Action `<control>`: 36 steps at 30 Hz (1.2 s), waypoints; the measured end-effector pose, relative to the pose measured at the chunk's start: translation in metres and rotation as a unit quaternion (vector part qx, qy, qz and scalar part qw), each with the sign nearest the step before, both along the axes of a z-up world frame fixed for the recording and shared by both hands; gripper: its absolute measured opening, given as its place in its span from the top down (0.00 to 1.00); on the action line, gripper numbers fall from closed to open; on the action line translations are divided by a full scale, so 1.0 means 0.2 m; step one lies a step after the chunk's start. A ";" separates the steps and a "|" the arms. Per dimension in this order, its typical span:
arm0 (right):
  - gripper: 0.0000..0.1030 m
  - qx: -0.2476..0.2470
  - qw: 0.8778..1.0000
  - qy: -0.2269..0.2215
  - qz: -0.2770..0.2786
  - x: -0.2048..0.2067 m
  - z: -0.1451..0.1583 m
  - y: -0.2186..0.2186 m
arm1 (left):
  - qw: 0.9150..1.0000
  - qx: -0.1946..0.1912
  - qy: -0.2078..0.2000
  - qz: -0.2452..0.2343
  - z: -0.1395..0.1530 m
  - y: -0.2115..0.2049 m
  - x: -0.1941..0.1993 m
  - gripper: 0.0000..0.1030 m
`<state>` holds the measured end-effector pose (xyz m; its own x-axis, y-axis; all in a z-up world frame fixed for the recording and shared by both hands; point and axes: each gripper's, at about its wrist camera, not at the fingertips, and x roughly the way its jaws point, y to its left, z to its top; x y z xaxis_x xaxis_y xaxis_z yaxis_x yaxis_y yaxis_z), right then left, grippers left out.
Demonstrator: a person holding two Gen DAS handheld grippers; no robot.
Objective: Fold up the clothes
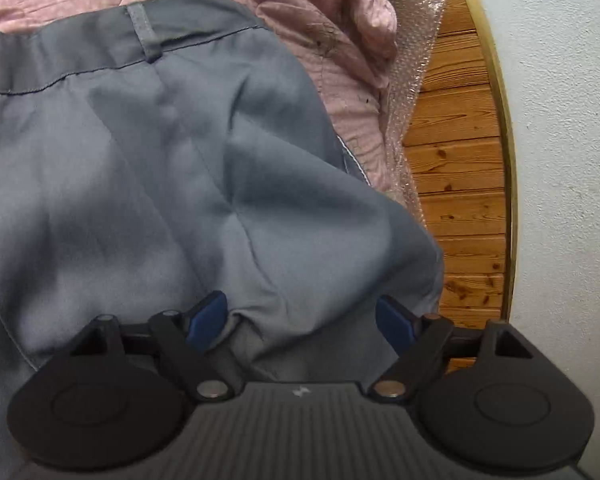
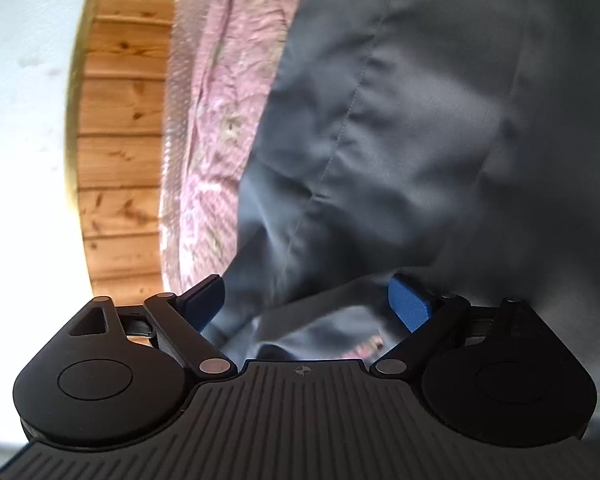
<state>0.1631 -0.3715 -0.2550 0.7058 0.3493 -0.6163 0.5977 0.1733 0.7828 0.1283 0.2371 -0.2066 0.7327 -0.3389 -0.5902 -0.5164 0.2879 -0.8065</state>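
Note:
Grey trousers (image 1: 172, 152) lie spread on a pink quilt (image 1: 332, 40), their waistband and belt loop (image 1: 142, 30) at the far side. Low over the near bunched end of the cloth, my left gripper (image 1: 300, 318) is open; its blue pads (image 1: 206, 316) stand wide apart, and a fold rises between them without being pinched. In the right wrist view the same grey trousers (image 2: 400, 140) fill the right side, blurred. My right gripper (image 2: 307, 300) is open too, with its blue pads (image 2: 410, 300) far apart over a loose crumpled edge of the cloth.
The pink quilt (image 2: 220, 120) has a bear print and hangs over the bed's edge. Bubble wrap (image 1: 412, 80) lies along that edge. Beyond it are a wooden panel (image 1: 460, 160), a gold trim strip (image 1: 504, 140) and a white wall (image 1: 572, 120).

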 end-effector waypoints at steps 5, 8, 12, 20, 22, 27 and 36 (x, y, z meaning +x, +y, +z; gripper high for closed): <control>0.90 -0.035 0.999 -0.007 0.016 0.24 0.02 -0.01 | 0.999 0.033 -0.036 -0.021 0.03 0.02 0.06 0.98; 0.86 -0.066 0.995 -0.062 0.042 0.22 0.24 0.05 | 0.995 0.050 -0.080 -0.033 0.13 0.08 0.03 0.99; 0.05 -0.025 0.987 -0.146 0.059 -0.01 0.45 0.17 | 0.992 0.055 -0.105 -0.039 0.20 0.14 -0.06 0.99; 0.09 0.072 0.997 -0.026 -0.008 -0.11 -0.07 0.19 | 0.987 0.069 -0.134 -0.056 0.28 0.12 -0.17 0.99; 0.21 0.054 0.998 -0.021 -0.012 -0.02 -0.11 0.17 | 0.985 0.077 -0.138 -0.065 0.31 0.12 -0.19 0.99; 0.97 -0.216 0.966 -0.115 0.078 0.17 0.38 0.23 | 0.982 0.104 -0.127 -0.096 0.32 0.15 -0.31 1.00; 0.74 -0.335 0.913 -0.127 0.197 -0.41 0.51 0.30 | 0.989 0.108 -0.040 -0.093 0.09 0.29 -0.56 1.00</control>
